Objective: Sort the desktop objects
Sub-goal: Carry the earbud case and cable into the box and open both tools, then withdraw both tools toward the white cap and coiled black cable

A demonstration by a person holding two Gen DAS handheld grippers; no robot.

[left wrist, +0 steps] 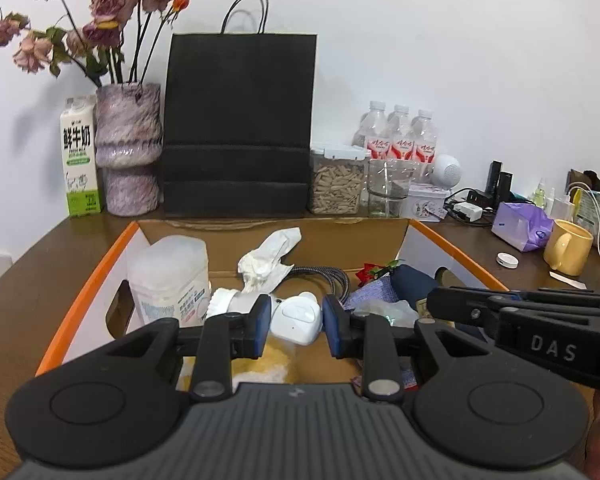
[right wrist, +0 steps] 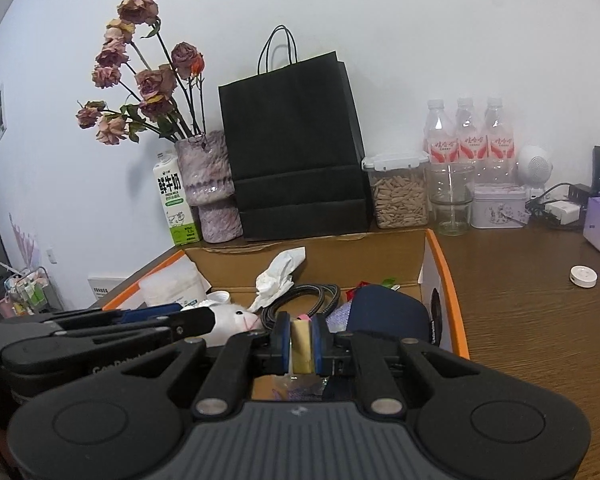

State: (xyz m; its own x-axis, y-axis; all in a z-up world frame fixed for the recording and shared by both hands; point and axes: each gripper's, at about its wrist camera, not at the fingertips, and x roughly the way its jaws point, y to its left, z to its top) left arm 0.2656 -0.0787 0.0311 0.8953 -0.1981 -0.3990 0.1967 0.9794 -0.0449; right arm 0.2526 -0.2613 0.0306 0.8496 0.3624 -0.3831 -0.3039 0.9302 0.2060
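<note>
A cardboard box with an orange rim (left wrist: 80, 300) (right wrist: 446, 276) lies open under both grippers. It holds a translucent tub (left wrist: 168, 276), crumpled tissue (left wrist: 268, 258), a braided cable (right wrist: 300, 298) and a dark blue pouch (right wrist: 388, 310). My left gripper (left wrist: 296, 330) hangs low over the box, its blue pads pressed on the sides of a white rabbit-faced toy (left wrist: 298, 318) (right wrist: 238, 320). My right gripper (right wrist: 302, 340) is shut on a pale yellow block (right wrist: 302, 346) over the box's right half. In the left wrist view it reaches in from the right (left wrist: 434, 304).
A black paper bag (left wrist: 238, 120), a vase of dried roses (left wrist: 128, 152), a milk carton (left wrist: 79, 160), a seed jar (left wrist: 336, 184), a glass (right wrist: 452, 200) and water bottles (right wrist: 466, 140) line the wall. A yellow mug (left wrist: 568, 246), purple tissue pack (left wrist: 520, 226) and white lid (right wrist: 583, 276) sit on the desk at right.
</note>
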